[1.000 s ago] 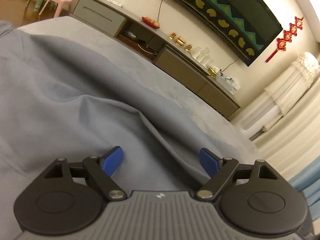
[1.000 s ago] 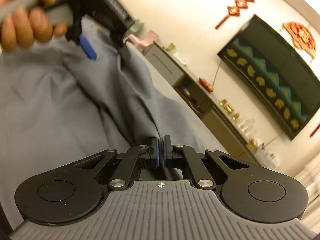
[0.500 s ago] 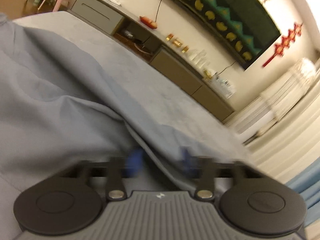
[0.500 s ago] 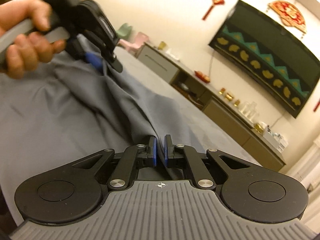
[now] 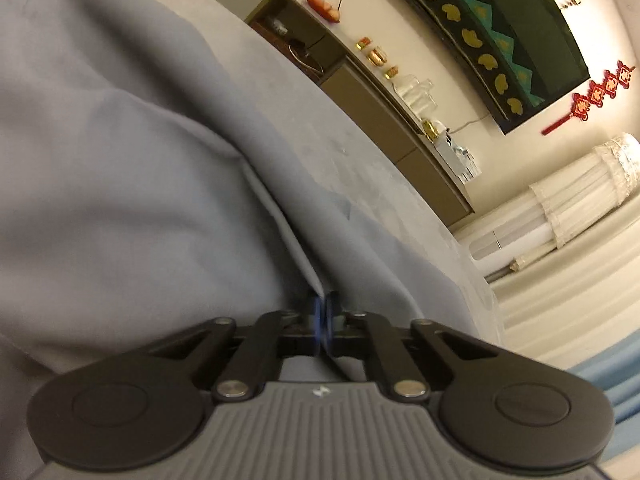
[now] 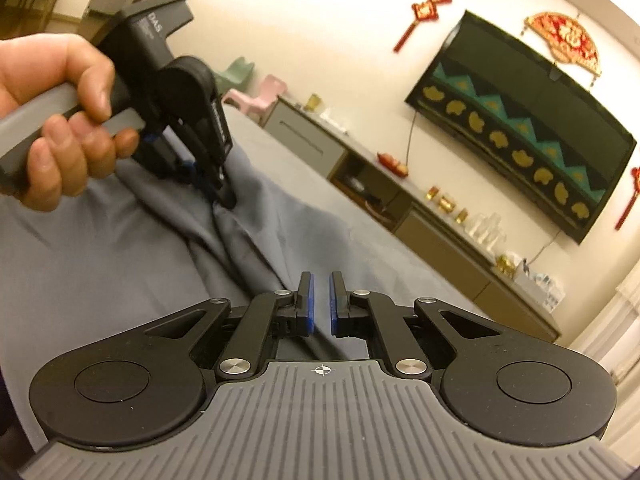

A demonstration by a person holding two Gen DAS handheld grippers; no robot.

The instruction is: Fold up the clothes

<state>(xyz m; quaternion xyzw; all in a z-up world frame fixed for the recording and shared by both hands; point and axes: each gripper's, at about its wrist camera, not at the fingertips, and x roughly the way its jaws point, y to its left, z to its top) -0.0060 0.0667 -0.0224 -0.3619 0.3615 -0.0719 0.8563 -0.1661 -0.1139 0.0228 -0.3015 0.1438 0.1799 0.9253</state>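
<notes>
The left claw (image 5: 322,316), spread wide a second ago, is now pressed together on a raised crease of the soft grey-blue cloth garment (image 5: 120,200), which lies spread over the grey-covered desk (image 5: 340,148). The right claw (image 6: 321,304), clamped on the same crease a moment back, is opening: its blue pads (image 6: 306,312) stand apart with the fabric edge just beside the left pad, no longer squeezed. This looks like a handover of the fold line, freeing the right side to regrasp elsewhere.

Garment (image 5: 120,200) lies on the bed (image 5: 360,168); cabinet (image 5: 392,120) behind; television (image 5: 500,28) above.
</notes>
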